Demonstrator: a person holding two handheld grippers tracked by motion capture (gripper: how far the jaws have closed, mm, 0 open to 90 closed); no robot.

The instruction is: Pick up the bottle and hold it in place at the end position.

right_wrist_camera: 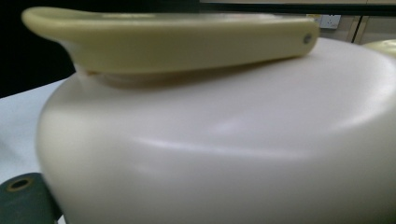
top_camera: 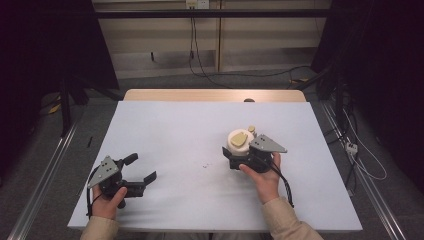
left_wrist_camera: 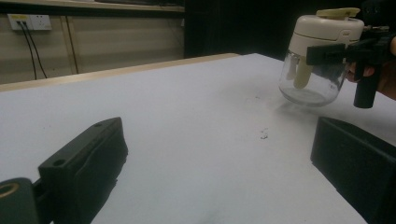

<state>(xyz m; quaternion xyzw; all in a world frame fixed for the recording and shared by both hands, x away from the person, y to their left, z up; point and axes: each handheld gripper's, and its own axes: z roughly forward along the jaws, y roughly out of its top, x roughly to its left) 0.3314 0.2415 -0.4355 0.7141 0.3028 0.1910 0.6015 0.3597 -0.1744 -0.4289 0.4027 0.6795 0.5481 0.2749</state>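
Centrally, a small clear glass jar with a cream plastic lid [left_wrist_camera: 322, 60] stands upright on the right half of the white desk [top_camera: 200, 145], its long axis vertical. A pale yellow-green flat handle [right_wrist_camera: 168, 39] lies across the lid top, and a pale blade-like insert hangs inside the glass. The right gripper [top_camera: 245, 159] is on the jar's near side, its black fingers [left_wrist_camera: 329, 52] bracketing the jar at the junction of lid and glass; they appear to press the jar from both sides, though neither contact face can be made out, so the grip reads as closed on the jar rather than proven. From its own camera the cream lid sits so close that both fingers are lost behind it. The right hand [top_camera: 262, 177] wraps the gripper's body from below.

Well apart, on the left half of the desk, the left gripper [top_camera: 145, 182] rests low with its fingers [left_wrist_camera: 84, 163] spread wide and nothing between them, pointing across the desk toward the jar. The jar lies ahead and to the right of these open fingers, with bare desk between. A few small dark specks [left_wrist_camera: 264, 135] lie on that stretch.

Judged from this layout, the right gripper steadies the jar, and any move on the handle falls to the left gripper, which is the farther of the two.
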